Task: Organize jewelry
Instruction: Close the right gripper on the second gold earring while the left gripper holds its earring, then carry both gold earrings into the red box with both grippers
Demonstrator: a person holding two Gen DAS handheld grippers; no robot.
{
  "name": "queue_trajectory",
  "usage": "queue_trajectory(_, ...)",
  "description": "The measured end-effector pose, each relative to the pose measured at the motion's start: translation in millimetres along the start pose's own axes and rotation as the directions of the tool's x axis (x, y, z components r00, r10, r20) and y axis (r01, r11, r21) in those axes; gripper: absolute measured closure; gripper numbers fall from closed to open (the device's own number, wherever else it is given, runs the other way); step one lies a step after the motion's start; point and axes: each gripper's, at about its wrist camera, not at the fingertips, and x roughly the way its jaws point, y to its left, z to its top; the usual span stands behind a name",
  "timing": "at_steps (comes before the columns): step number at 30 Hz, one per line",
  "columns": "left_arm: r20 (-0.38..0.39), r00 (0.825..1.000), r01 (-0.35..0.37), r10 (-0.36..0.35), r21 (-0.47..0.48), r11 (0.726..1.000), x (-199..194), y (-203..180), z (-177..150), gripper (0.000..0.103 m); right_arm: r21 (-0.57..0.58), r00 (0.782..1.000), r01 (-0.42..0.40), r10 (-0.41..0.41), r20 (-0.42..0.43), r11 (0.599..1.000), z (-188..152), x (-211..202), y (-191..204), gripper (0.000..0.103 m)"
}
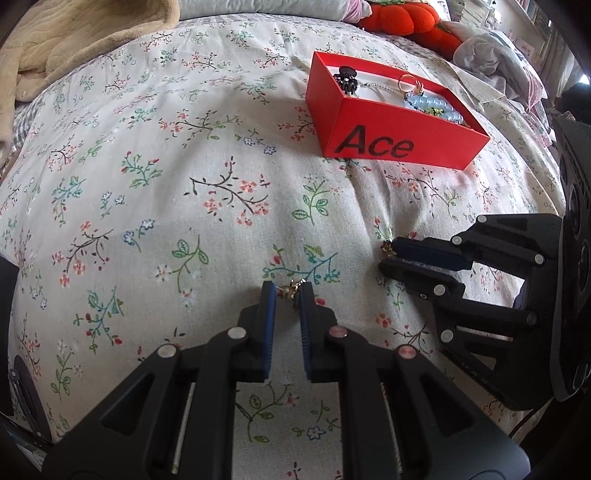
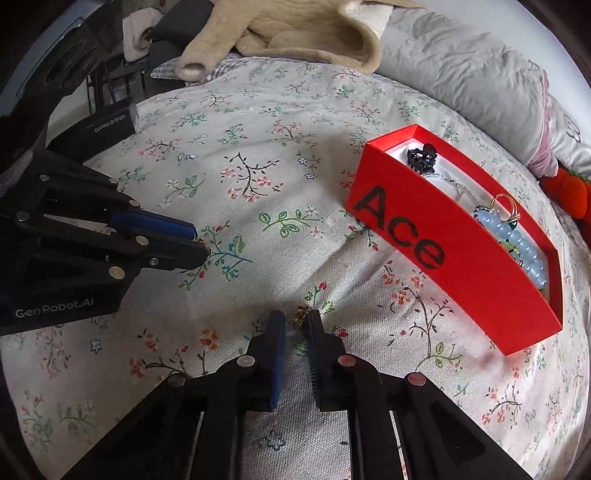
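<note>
A red box marked "Ace" (image 1: 388,127) lies on the floral bedspread; it also shows in the right wrist view (image 2: 443,258). It holds a black hair claw (image 1: 346,79), a gold ring (image 1: 408,81) and a pale blue bead bracelet (image 1: 436,107). My left gripper (image 1: 287,290) is part closed around a small gold earring (image 1: 294,290) at its tips, low on the bedspread. My right gripper (image 2: 298,317) is part closed around another small gold piece (image 2: 302,314). Each gripper shows in the other's view: the right (image 1: 388,254) and the left (image 2: 201,243).
A beige blanket (image 1: 66,48) lies at the far left of the bed. A grey pillow (image 2: 461,74) and an orange plush toy (image 1: 402,22) sit behind the box. A dark phone box (image 2: 107,123) lies at the bed's edge.
</note>
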Motion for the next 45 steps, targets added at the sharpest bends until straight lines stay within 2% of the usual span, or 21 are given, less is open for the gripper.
queue_trajectory(6,0.0,1.0,-0.002,0.002,-0.006,1.0,-0.7,1.2,-1.5,0.089,0.117,0.998,-0.063,0.065,-0.011,0.991,0.5,0.2,-16.1,0.096)
queue_trajectory(13,0.0,1.0,-0.002,0.002,-0.024,1.0,-3.9,0.6,-0.9,0.089,0.18,0.995,-0.098,0.1,0.002,0.979,0.7,-10.9,-27.3,0.097)
queue_trajectory(22,0.055,0.998,0.03,-0.027,-0.056,0.998,-18.5,-8.4,19.1,0.089,0.279,0.997,-0.078,0.079,0.006,0.957,3.2,-38.1,-53.3,0.097)
queue_trajectory(27,0.111,0.993,0.045,-0.035,-0.089,0.995,-28.0,-15.1,38.9,0.089,0.321,0.997,-0.07,0.056,0.055,0.944,5.4,-59.5,-70.9,0.096)
queue_trajectory(33,0.203,0.978,0.08,-0.05,-0.146,0.986,-39.0,-22.9,64.1,0.089,0.391,0.994,-0.058,0.015,0.112,0.918,11.2,-78.6,-97.3,0.096)
queue_trajectory(40,0.3,0.954,0.07,-0.025,-0.138,0.988,-35.9,-38.2,84.2,0.089,0.483,0.989,-0.047,-0.026,0.143,0.874,11.7,-80.9,-133.6,0.096)
queue_trajectory(45,0.337,0.941,0.071,-0.026,-0.12,0.99,-22.1,-45.2,93.3,0.089,0.527,0.987,-0.046,-0.041,0.153,0.849,5.8,-74.9,-156.1,0.096)
